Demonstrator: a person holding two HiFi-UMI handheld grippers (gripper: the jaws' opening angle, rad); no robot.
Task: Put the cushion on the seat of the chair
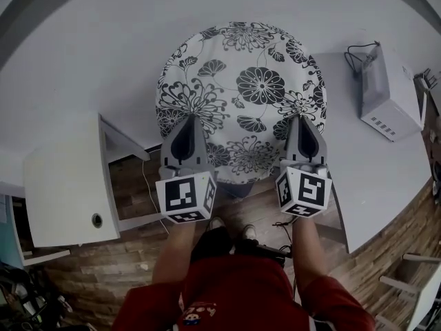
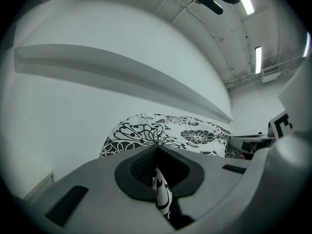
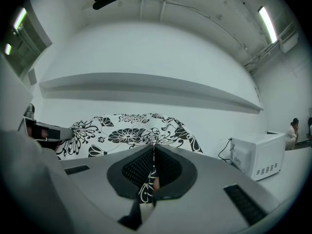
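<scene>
A white boxy microwave (image 1: 387, 95) stands on the curved white counter (image 1: 89, 54), right of the round black-and-white floral cushion (image 1: 241, 81); the left gripper (image 1: 187, 121) and right gripper (image 1: 302, 119) (forearms parallel) clamp its near rim

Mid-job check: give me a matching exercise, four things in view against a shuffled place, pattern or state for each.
1. round black-and-white floral fabric cushion
2. white box-shaped microwave
3. left claw
4. white flat tabletop with a round cable hole

A. shut on the cushion's edge
B. far left
C. on the white counter, far right
D. flower print

Pairs: 1-D, 2-C, 3-A, 4-B.
</scene>
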